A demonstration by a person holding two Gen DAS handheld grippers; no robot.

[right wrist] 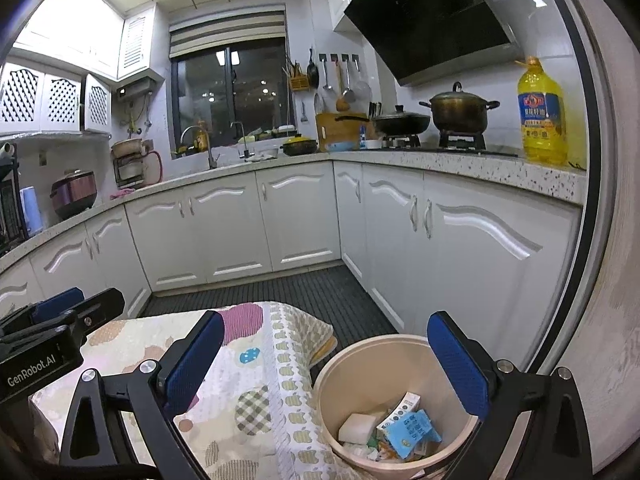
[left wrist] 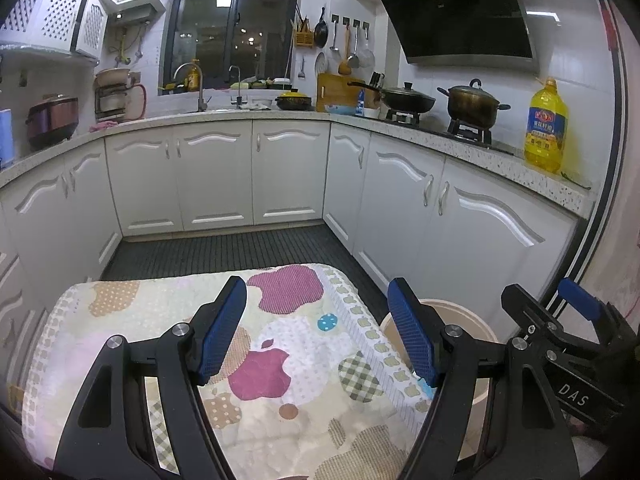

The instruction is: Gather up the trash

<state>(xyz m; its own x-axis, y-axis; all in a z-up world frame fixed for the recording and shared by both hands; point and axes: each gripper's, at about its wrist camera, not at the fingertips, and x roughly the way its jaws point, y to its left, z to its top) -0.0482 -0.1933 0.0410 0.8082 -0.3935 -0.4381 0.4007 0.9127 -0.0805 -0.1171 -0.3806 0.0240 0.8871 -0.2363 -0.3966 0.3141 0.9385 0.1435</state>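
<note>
Trash (right wrist: 404, 426) lies at the bottom of the beige bin (right wrist: 360, 354): a blue printed wrapper, a small white carton, a white block and smaller scraps, all loose and piled toward the near side. The bin stands on the dark floor, just beside the corner of the table covered by the apple-patterned cloth (left wrist: 280, 344), and close to the white cabinets on the right. The right gripper (right wrist: 332, 364) hangs above the bin's mouth with its blue fingers (right wrist: 456, 368) spread as wide as they go and nothing between them. The left gripper (left wrist: 320, 328) is over the cloth, its fingers (left wrist: 224, 328) parted and likewise empty, its right finger overlapping the bin's rim in that view. The parts of the cloth that both views show carry no litter; the near edge of the table is hidden behind the gripper bodies, so I cannot tell whether anything remains there. Judging from the filled bin, two empty grippers and a bare cloth, the collecting looks finished or very nearly so; at most a last check of the hidden table edge and floor seems left.
</note>
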